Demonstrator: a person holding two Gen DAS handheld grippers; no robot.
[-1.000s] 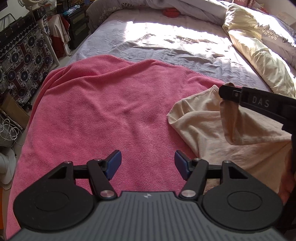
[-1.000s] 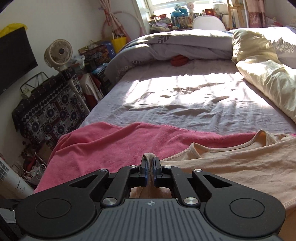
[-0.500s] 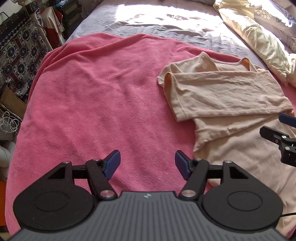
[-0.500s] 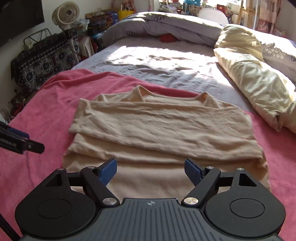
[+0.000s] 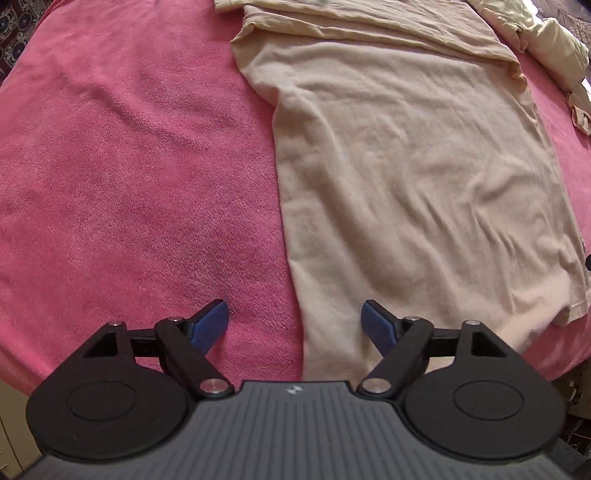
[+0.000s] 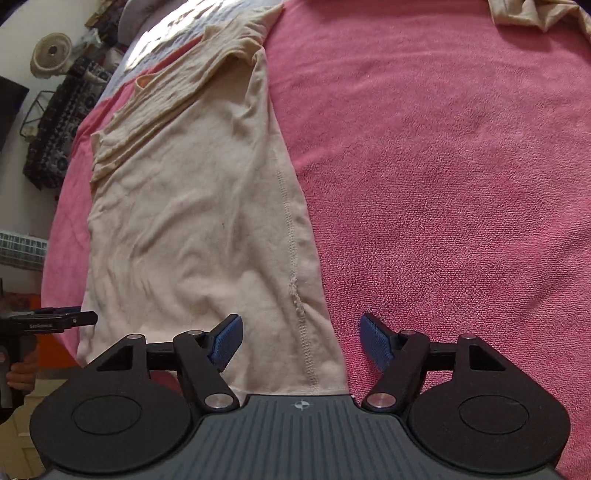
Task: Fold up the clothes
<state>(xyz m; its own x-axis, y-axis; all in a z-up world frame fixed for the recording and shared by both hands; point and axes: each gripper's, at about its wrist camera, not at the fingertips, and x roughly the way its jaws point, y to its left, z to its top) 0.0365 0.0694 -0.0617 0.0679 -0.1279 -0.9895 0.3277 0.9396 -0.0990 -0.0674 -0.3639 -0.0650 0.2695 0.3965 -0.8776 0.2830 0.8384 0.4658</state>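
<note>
A beige T-shirt (image 5: 406, 166) lies flat on a pink towel (image 5: 129, 166), its sleeves folded in across the top. My left gripper (image 5: 294, 325) points down over the shirt's left edge near the hem. Its jaws are opening; the fabric edge lies between the blue pads (image 5: 212, 325), untouched. In the right wrist view the shirt (image 6: 192, 206) runs away up-left. My right gripper (image 6: 301, 338) hangs over the stitched side seam near the hem corner. Its jaws are closing with the seam between them, and the pads do not press on it. The left gripper (image 6: 55, 321), held in a hand, shows at the left.
A pale yellow quilt (image 5: 554, 48) lies beyond the shirt at the top right. Another beige garment (image 6: 535, 14) sits on the pink towel (image 6: 443, 166) farther right. Off the bed's left side stand a fan (image 6: 51, 53) and a patterned cloth (image 6: 59, 122).
The right gripper let go of the sleeve, which now lies folded across the shirt. Both grippers drew back to the near hem and tipped downward. The left jaws stand wider.
</note>
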